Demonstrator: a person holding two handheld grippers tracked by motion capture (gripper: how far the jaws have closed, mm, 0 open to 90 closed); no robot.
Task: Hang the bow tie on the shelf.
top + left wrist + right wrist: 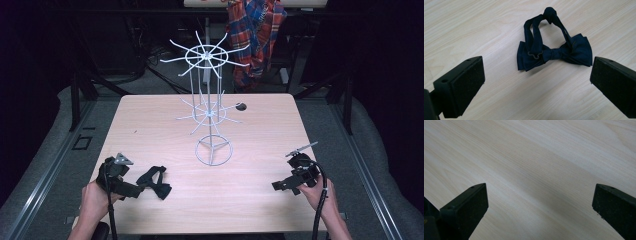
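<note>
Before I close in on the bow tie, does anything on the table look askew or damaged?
Nothing stands out. The bow tie lies flat with its strap looped loosely behind it, the left gripper open before it, and the wire rack stands upright.

The desk (150,125) is a pale wood-grain top with a small dark hole (241,106) near its far edge. A dark blue bow tie (554,53) lies flat on it, its strap looped away, just ahead of the left jaws and between their lines. A white wire rack (212,150) stands by its ring base mid-desk, well beyond both pairs of jaws. Bare wood lies before the right jaws.
</note>
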